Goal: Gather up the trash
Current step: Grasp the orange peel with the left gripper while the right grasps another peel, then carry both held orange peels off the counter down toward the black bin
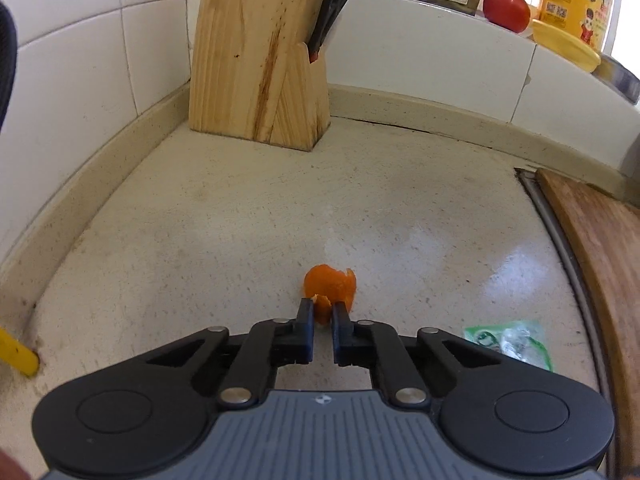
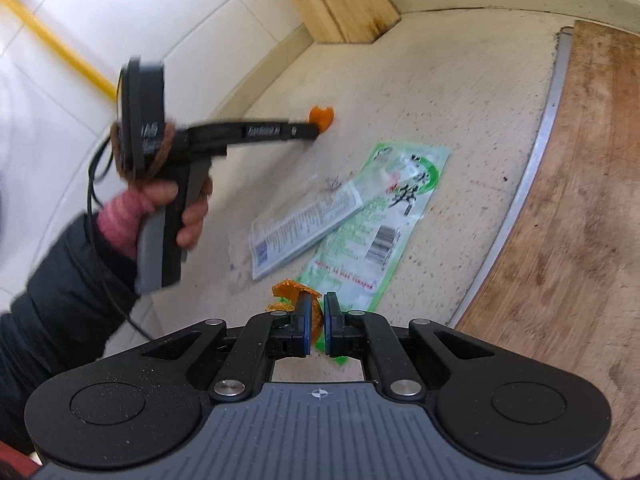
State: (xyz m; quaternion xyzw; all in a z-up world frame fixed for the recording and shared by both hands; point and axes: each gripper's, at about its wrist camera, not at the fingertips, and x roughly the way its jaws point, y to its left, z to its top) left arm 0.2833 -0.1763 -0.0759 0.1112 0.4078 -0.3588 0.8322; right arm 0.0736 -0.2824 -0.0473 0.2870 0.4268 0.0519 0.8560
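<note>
Here, the left hand-held gripper is nearly closed, pinching an orange peel low over the tabletop. The right hand-held gripper likewise clamps a second peel (wrappers remain). Keep both pinches firm; lift straight up.

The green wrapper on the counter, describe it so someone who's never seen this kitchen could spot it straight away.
Start at the wooden cutting board; the green wrapper lies flat on the speckled counter beside its metal-trimmed edge. Unlike the white printed packet overlapping it, it is long, green and has a barcode.
</note>
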